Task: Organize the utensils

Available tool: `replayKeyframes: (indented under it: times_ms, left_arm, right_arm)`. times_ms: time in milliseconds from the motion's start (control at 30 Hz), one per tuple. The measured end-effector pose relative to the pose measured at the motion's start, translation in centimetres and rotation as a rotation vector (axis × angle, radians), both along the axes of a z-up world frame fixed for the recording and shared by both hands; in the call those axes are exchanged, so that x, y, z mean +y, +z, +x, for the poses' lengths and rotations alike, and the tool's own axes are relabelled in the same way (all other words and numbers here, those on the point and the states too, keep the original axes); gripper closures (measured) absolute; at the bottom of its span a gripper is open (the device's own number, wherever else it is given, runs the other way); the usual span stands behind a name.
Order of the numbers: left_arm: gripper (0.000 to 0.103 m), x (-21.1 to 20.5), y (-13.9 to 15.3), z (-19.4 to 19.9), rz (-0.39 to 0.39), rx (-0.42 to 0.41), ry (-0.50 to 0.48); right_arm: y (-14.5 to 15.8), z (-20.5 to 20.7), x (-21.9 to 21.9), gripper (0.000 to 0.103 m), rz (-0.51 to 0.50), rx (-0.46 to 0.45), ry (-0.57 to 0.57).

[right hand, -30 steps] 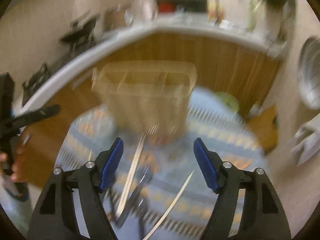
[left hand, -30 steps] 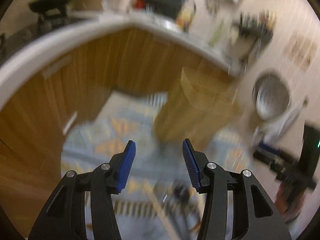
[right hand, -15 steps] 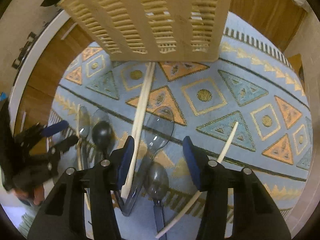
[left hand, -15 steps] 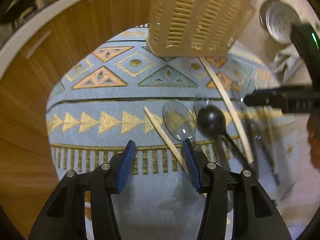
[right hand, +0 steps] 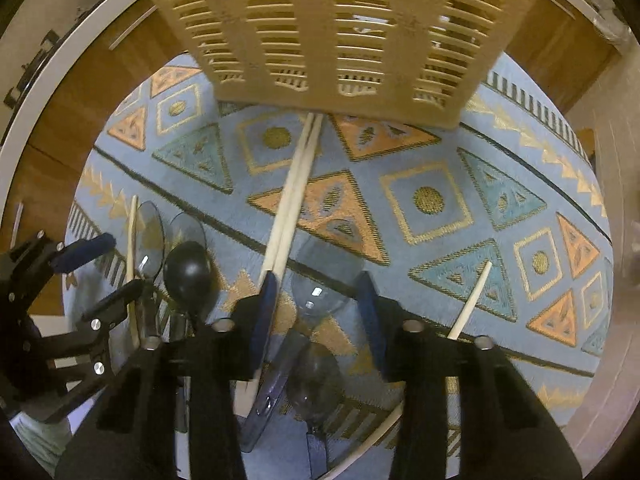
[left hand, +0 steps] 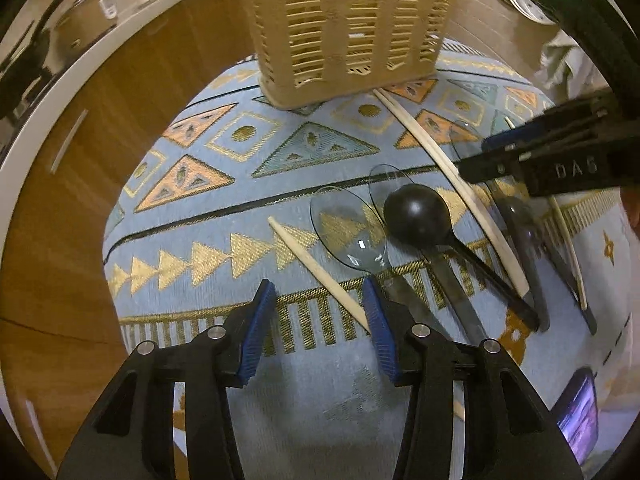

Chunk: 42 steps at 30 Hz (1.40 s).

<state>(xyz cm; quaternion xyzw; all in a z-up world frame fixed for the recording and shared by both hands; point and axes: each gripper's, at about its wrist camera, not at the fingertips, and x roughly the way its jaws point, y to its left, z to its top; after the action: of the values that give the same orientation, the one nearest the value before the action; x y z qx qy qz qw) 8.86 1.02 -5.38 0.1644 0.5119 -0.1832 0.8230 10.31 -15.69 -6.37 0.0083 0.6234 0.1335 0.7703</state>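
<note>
A light blue woven cloth patterned with gold, orange and teal triangles and diamonds point(left hand: 248, 184) covers a round table, and curved wooden cabinet fronts point(left hand: 80, 128) under a white counter edge ring the space behind it. At the far side of the cloth stands a tall beige slatted plastic utensil caddy point(left hand: 344, 28), upright.

The left gripper point(left hand: 318, 308), black with blue ribbed pads, hangs low over the near part of the cloth with its jaws spread wide and nothing between them. The right gripper point(right hand: 316, 300), of the same make, hovers just above the utensils, its jaws also apart and closed on nothing; a clear plastic spoon bowl point(right hand: 320, 276) lies on the cloth in the gap between its fingers.

The utensils lie scattered on the cloth in front of the caddy. A pair of pale wooden chopsticks point(right hand: 294, 192) runs side by side from the caddy's foot down to the right gripper's left finger. A black plastic spoon point(left hand: 420, 216) lies bowl-down, with two clear plastic spoons point(left hand: 348, 228) touching it on its left and partly tucked under it. A single pale wooden chopstick point(left hand: 316, 268) slants beside them, its lower end passing behind the left gripper's right finger. Another single chopstick point(right hand: 470, 300) lies well apart, to the right of the right gripper.

A glowing phone screen point(left hand: 576, 416) sits at the cloth's near right edge.
</note>
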Motion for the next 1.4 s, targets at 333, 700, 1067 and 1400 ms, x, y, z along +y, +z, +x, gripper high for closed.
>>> replayKeyframes:
  times_ms: [333, 700, 1067, 1400]
  left_arm:
    - [0.079, 2.0, 0.5, 1.5, -0.032, 0.088, -0.074]
    - [0.078, 1.7, 0.4, 3.7, -0.057, 0.254, 0.012]
    - [0.103, -2.1, 0.6, 2.9, 0.067, 0.118, 0.059]
    - [0.103, -0.8, 1.0, 3.4, -0.065, 0.136, 0.102]
  right_arm:
    - [-0.4, -0.7, -0.4, 0.073, -0.020, -0.002, 0.039]
    - [0.3, 1.0, -0.9, 0.073, -0.038, 0.024, 0.079]
    - [-0.2, 0.0, -2.2, 0.098, 0.044, -0.047, 0.112]
    - [0.4, -0.2, -6.3, 0.098, 0.182, -0.060, 0.035]
